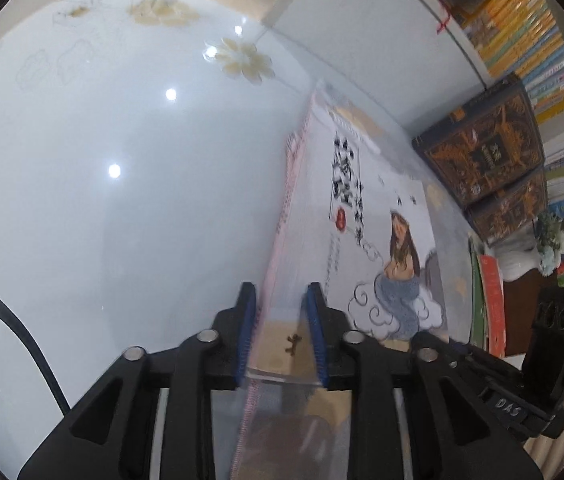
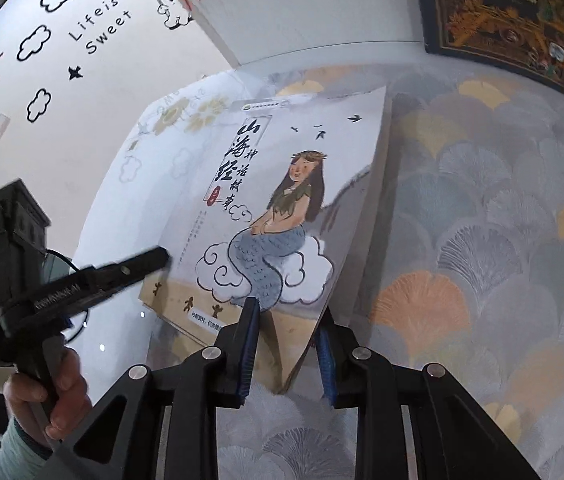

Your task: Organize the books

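A white picture book (image 1: 382, 208) with a mermaid on its cover (image 2: 282, 184) is held tilted over the table. My left gripper (image 1: 282, 332) has the book's near left corner between its blue pads, and a thin gap shows beside the pink page edge. One finger of the left gripper (image 2: 138, 266) reaches the cover's lower left in the right wrist view. My right gripper (image 2: 288, 344) is shut on the book's near right corner, one pad on the cover and one behind it.
Two dark ornate books (image 1: 482, 156) lean at the back (image 2: 494, 12), below a shelf of colourful spines (image 1: 522, 32). A fan-patterned tablecloth (image 2: 482, 240) lies right of the book, glossy tabletop (image 1: 122, 200) to its left. A hand (image 2: 54, 392) holds the left gripper's handle.
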